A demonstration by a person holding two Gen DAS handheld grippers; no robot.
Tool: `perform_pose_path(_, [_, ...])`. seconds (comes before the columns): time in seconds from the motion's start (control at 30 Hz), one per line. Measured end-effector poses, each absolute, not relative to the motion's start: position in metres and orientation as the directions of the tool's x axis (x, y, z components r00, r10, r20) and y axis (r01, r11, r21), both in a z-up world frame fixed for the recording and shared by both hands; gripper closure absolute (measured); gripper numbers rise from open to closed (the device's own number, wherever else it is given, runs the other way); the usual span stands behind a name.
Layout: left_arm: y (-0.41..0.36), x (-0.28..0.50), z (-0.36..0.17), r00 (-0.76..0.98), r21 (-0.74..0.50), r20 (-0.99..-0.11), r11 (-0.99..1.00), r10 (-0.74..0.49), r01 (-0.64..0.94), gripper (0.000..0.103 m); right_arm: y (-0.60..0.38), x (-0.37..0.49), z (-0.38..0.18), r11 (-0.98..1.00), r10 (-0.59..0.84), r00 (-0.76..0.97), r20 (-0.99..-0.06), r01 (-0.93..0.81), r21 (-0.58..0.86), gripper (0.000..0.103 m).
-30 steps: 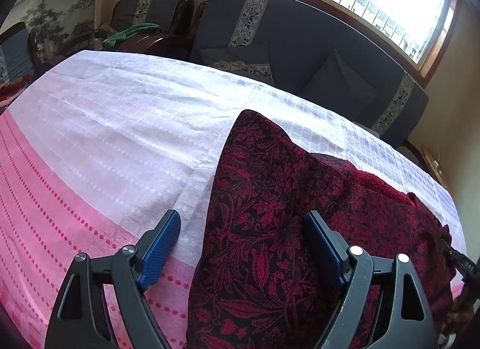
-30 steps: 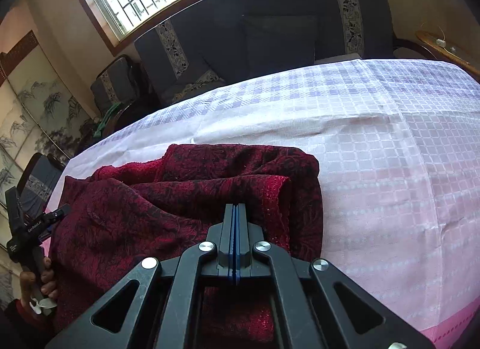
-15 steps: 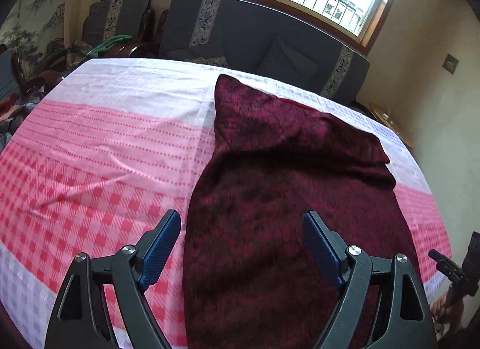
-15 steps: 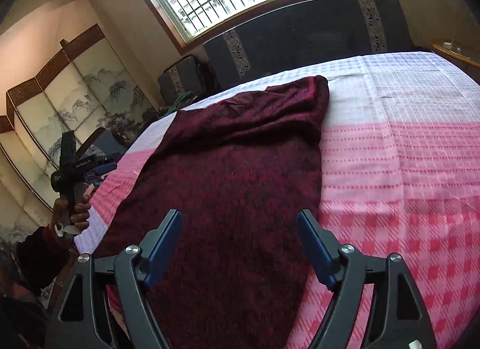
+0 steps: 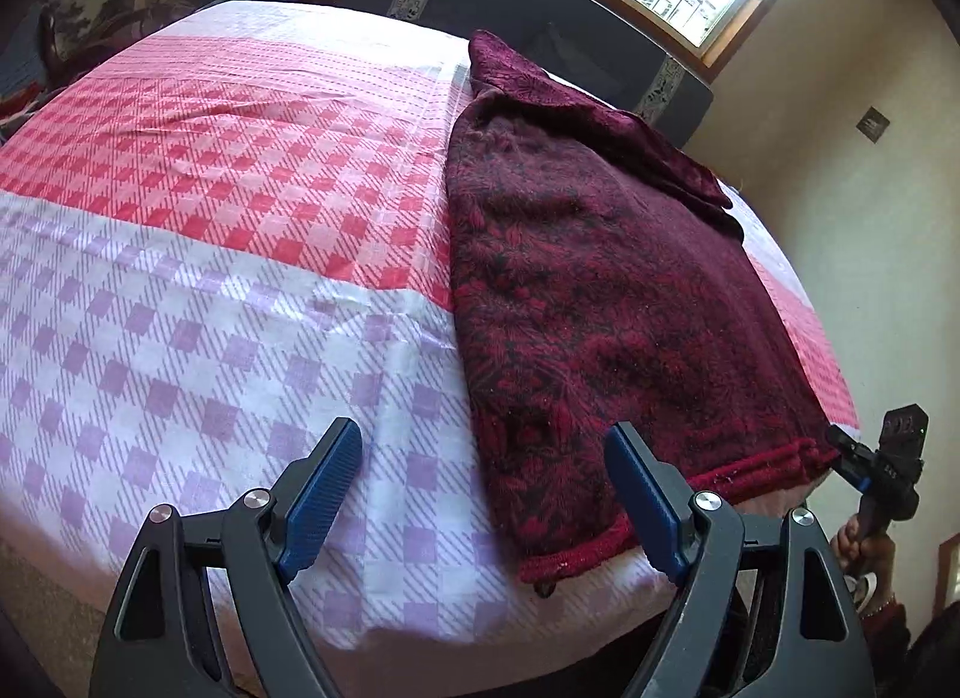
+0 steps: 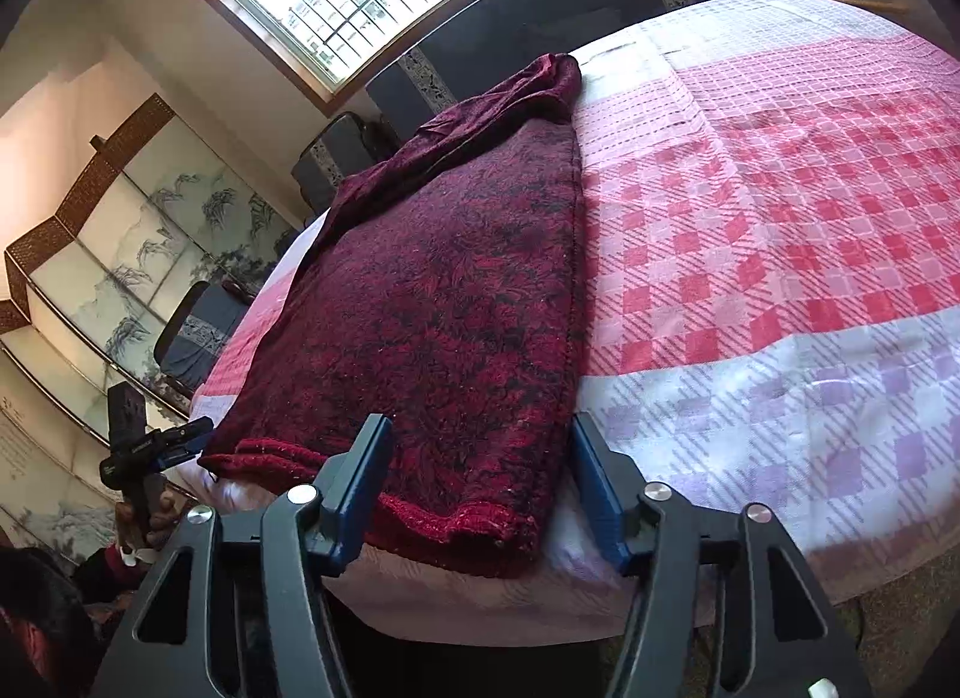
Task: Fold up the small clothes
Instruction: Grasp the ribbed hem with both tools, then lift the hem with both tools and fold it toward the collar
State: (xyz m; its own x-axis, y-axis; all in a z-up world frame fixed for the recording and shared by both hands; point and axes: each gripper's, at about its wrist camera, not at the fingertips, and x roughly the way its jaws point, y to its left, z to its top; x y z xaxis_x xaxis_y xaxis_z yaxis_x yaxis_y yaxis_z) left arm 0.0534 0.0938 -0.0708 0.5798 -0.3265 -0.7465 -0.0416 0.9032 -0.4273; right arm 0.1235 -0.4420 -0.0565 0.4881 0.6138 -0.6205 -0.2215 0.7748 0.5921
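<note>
A dark red patterned garment [image 5: 588,290] lies flat and lengthwise on the checked bedcover, with its ribbed hem at the near edge; it also shows in the right wrist view [image 6: 444,302]. Its far end is bunched in folds. My left gripper [image 5: 486,488] is open and empty, at the near edge by the hem's left corner. My right gripper [image 6: 480,488] is open and empty, its fingers on either side of the hem's right corner. The right gripper also shows in the left wrist view [image 5: 864,470], and the left gripper in the right wrist view [image 6: 174,446].
The pink, red and lilac checked bedcover [image 5: 210,218] covers the whole surface. A dark sofa [image 6: 540,20] stands under the window behind it. A painted folding screen [image 6: 120,254] and dark chairs stand on the left side of the room.
Both grippers have drawn back toward the near edge of the bed. The right gripper, shut one second ago, now stands open. The garment now lies spread out flat instead of bunched.
</note>
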Motion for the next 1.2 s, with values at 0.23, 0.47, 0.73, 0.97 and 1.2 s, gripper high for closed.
perform_pose_path(0.23, [0.076,0.055,-0.072,0.545,-0.524,-0.699,0.850,-0.463,0.049,0.022,-0.433,0.125,-0.066,0.725,0.657,0.483,-0.579,-0.194,0.660,0.073])
perform_pose_path(0.47, [0.074,0.063,-0.080,0.529,-0.590,-0.686,0.807,-0.500,-0.003,0.075,-0.436,0.126,-0.071,0.711,0.669,0.472,-0.575,-0.181,0.679,0.087])
perform_pose_path(0.73, [0.071,0.060,-0.076,0.544,-0.538,-0.698,0.842,-0.465,0.029,0.049,-0.434,0.129,-0.071,0.676,0.703,0.456,-0.545,-0.191,0.712,0.082])
perform_pose_path(0.97, [0.085,0.051,-0.081,0.449,-0.722,-0.616,0.692,-0.647,0.007,0.026,-0.432,0.133,-0.070,0.684,0.702,0.441,-0.559,-0.202,0.700,0.077])
perform_pose_path(1.2, [0.090,0.064,-0.088,0.448,-0.812,-0.546,0.578,-0.708,-0.078,0.027,-0.430,0.132,-0.070,0.677,0.709,0.444,-0.548,-0.211,0.705,0.075])
